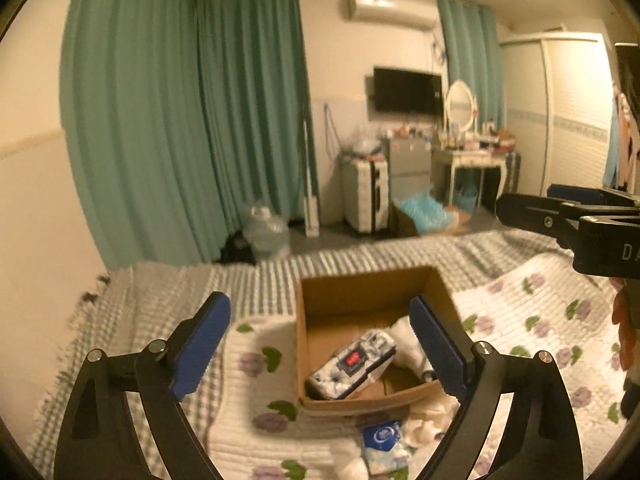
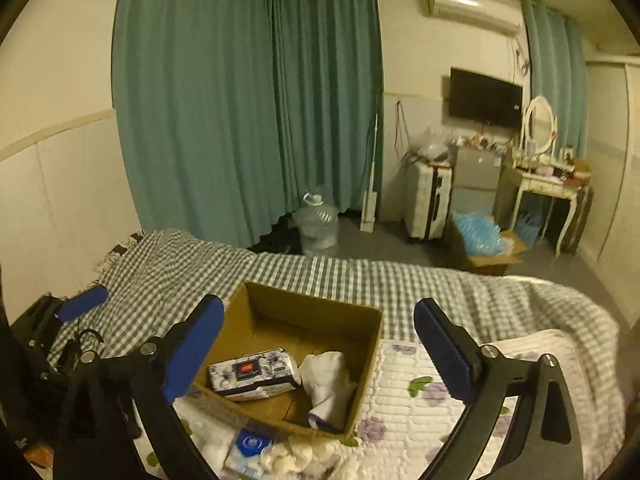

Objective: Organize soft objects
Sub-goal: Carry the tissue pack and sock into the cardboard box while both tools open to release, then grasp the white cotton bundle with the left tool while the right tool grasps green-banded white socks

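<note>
An open cardboard box [image 1: 320, 360] [image 2: 362, 356] sits on the bed. Inside lie a floral tissue pack [image 1: 352, 364] [image 2: 254, 372] and a white sock [image 2: 328, 384], whose white cloth also shows in the left wrist view [image 1: 404, 340]. In front of the box lie a blue-labelled tissue pack [image 1: 382, 436] [image 2: 250, 442] and white soft cloths [image 2: 296, 456]. My left gripper [image 1: 320, 340] is open and empty above the box. My right gripper [image 2: 318, 350] is open and empty above the box; it also shows at the right in the left wrist view [image 1: 560, 216].
The bed carries a floral quilt [image 1: 540, 320] [image 2: 424, 396] over a checked sheet [image 2: 320, 268]. Beyond the bed stand green curtains [image 2: 240, 100], a water jug [image 2: 318, 224], a suitcase [image 2: 426, 204], a dressing table [image 2: 548, 188] and a box of blue items [image 2: 480, 240].
</note>
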`<action>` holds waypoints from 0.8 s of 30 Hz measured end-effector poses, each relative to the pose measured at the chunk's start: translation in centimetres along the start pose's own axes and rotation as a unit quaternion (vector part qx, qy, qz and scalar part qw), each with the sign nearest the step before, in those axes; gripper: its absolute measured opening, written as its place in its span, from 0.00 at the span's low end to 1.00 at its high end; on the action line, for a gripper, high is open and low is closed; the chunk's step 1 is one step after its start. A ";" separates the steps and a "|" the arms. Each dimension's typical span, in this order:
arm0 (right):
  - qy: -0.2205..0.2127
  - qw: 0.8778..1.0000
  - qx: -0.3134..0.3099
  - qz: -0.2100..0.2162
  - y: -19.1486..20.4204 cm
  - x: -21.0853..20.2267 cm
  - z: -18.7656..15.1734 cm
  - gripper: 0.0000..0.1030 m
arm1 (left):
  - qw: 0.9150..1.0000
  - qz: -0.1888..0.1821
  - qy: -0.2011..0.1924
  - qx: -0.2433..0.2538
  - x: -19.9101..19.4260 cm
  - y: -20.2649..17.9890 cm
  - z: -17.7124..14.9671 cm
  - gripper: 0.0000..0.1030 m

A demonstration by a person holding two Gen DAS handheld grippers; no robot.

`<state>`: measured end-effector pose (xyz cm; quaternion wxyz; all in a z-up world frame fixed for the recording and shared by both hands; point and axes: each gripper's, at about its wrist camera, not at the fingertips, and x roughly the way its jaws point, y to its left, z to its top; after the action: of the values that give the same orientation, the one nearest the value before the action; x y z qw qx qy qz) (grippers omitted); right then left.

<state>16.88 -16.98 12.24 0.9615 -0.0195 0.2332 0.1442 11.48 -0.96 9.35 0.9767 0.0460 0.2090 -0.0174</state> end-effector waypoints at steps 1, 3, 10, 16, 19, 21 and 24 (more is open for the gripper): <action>-0.002 1.000 -0.001 -0.005 0.2 -1.2 0.4 0.97 | 1.000 0.000 -0.006 0.000 -1.1 0.3 0.3 0.90; -0.008 1.000 0.000 -0.009 0.8 -3.8 0.7 0.97 | 1.000 0.001 -0.012 -0.003 -2.8 0.9 0.5 0.90; 0.001 0.999 -0.015 -0.029 2.3 -9.3 -1.0 0.97 | 1.000 -0.004 0.004 -0.004 -6.4 1.8 -2.5 0.90; 0.033 0.999 -0.025 -0.024 3.6 -9.2 -7.7 0.97 | 0.998 -0.025 0.063 -0.015 -4.9 1.1 -8.1 0.90; 0.065 0.998 -0.023 -0.001 4.2 -7.1 -11.8 0.97 | 0.994 -0.036 0.100 -0.023 -3.0 0.5 -11.0 0.90; 0.087 0.996 -0.019 0.003 4.2 -5.5 -14.2 0.97 | 0.991 -0.035 0.124 -0.024 -1.4 0.2 -12.8 0.90; 0.116 0.993 -0.008 0.006 3.8 -3.2 -17.3 0.97 | 0.988 -0.031 0.148 -0.021 0.2 0.1 -14.9 0.90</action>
<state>5.42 -16.02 -1.61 0.9269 -0.0424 0.3418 0.1490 5.57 0.59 -4.28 0.9346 0.0215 0.3531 -0.0362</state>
